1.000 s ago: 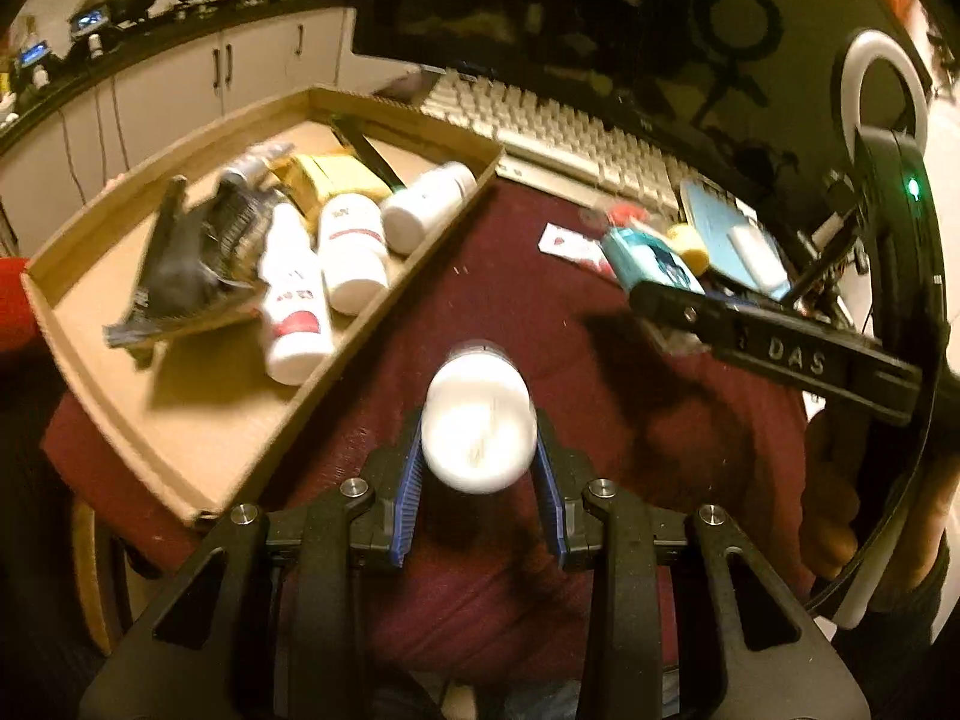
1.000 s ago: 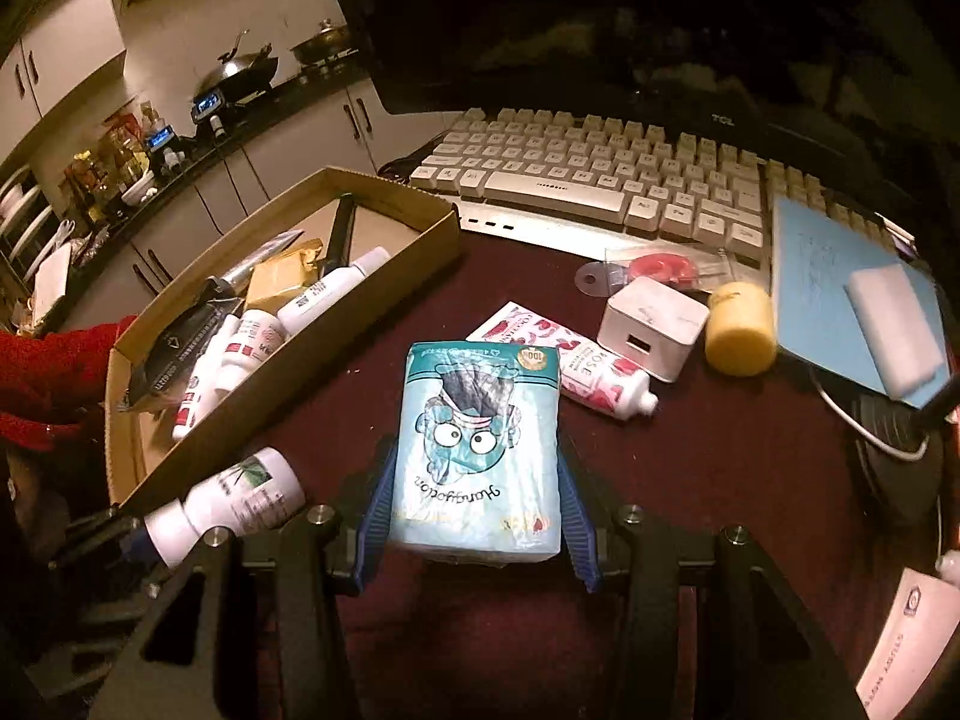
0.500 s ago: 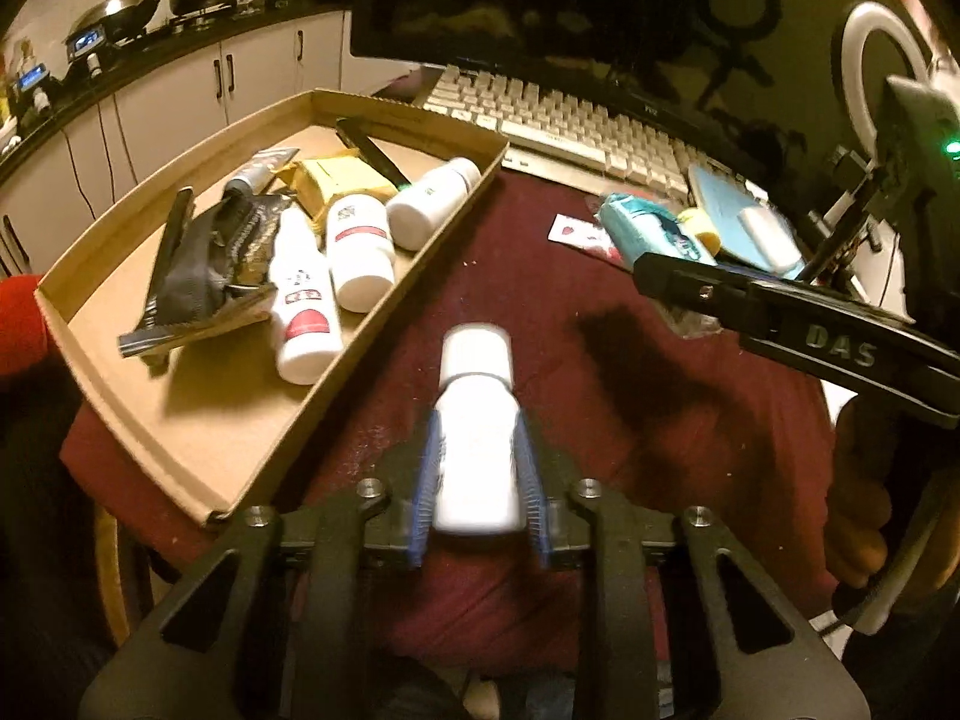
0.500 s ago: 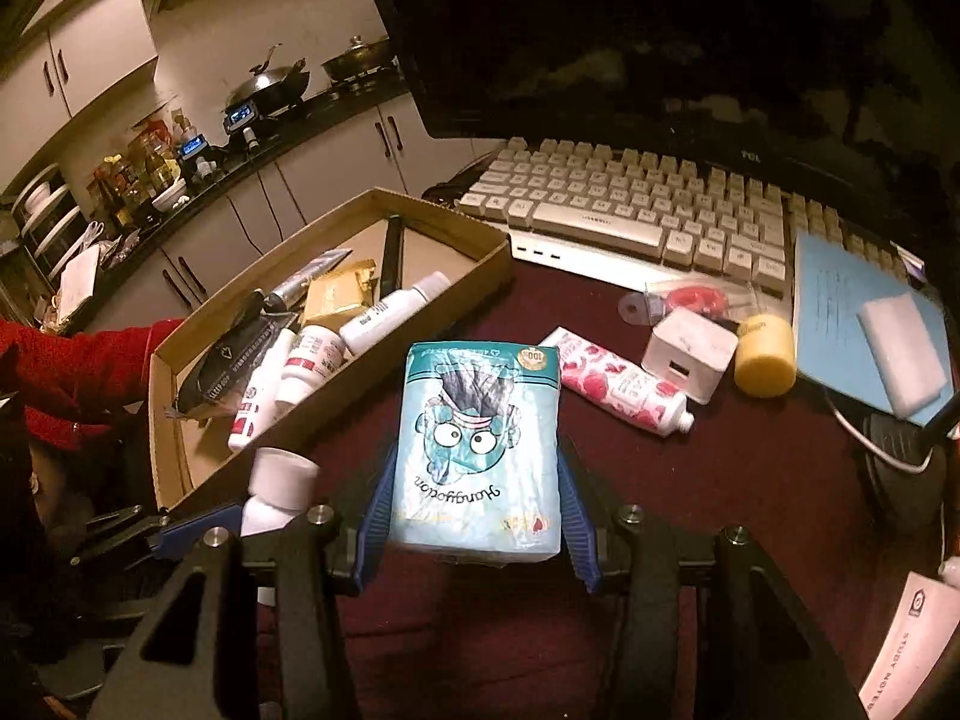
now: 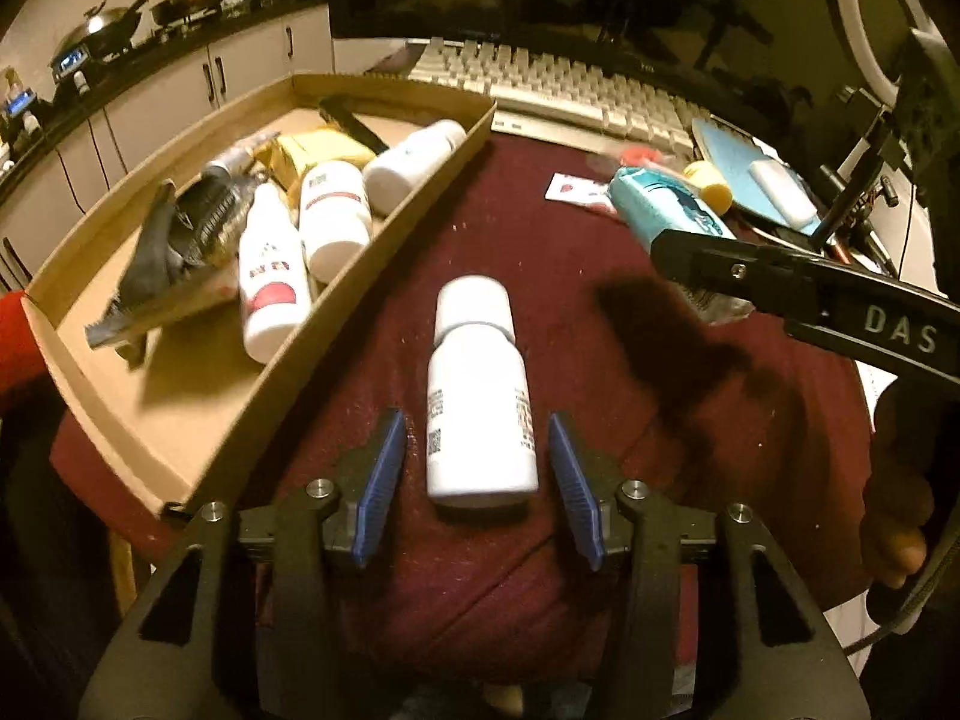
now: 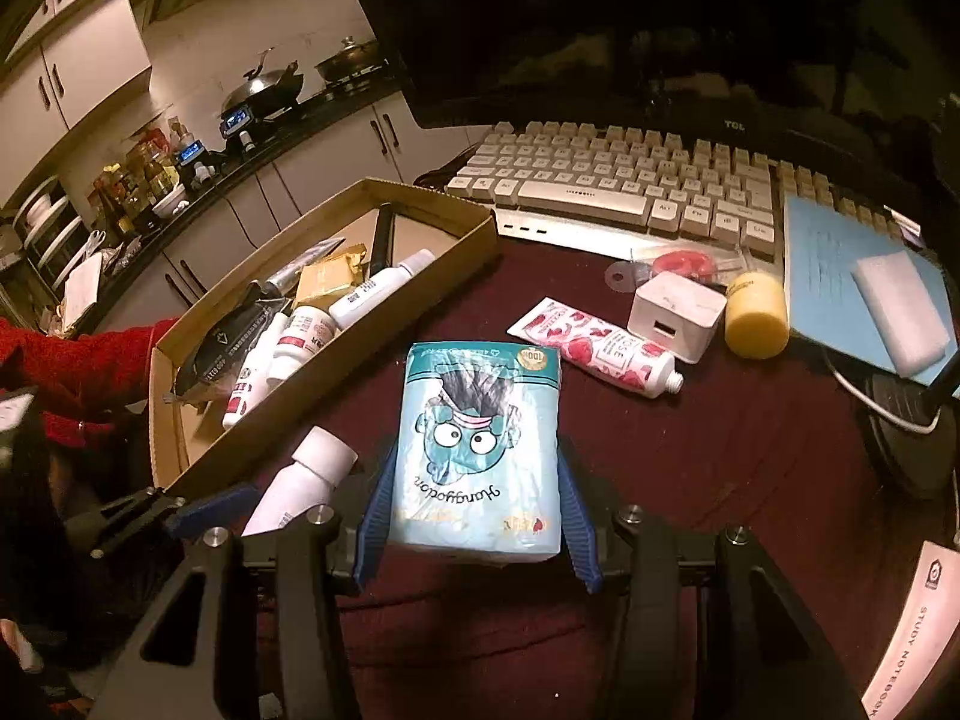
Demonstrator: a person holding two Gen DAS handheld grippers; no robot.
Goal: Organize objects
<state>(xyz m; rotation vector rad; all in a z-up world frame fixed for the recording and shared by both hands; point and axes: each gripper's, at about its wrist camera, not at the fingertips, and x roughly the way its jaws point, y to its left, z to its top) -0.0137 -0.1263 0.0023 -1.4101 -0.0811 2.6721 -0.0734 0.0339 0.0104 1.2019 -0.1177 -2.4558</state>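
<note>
- Between the parted blue pads of the left gripper [image 5: 477, 480] lies a white bottle [image 5: 478, 399], flat on the maroon cloth [image 5: 540, 228], cap pointing away; a gap shows on each side, so the jaws are released.
- Pressed against both sides of a light-blue tissue pack [image 6: 477, 450], the right gripper [image 6: 477, 525] is clenched on it and holds it above the cloth.
- Just left of the bottle runs the long wall of a cardboard box [image 5: 384, 240], which holds several white bottles, a yellow packet, a dark pouch and a black stick.
- Beyond the tissue pack, on the cloth, lie a rose-printed tube [image 6: 600, 348], a white charger cube [image 6: 675, 315] and a yellow cylinder [image 6: 756, 315].
- Farther back stands a cream keyboard [image 6: 630, 186] under a dark monitor [image 6: 600, 30].
</note>
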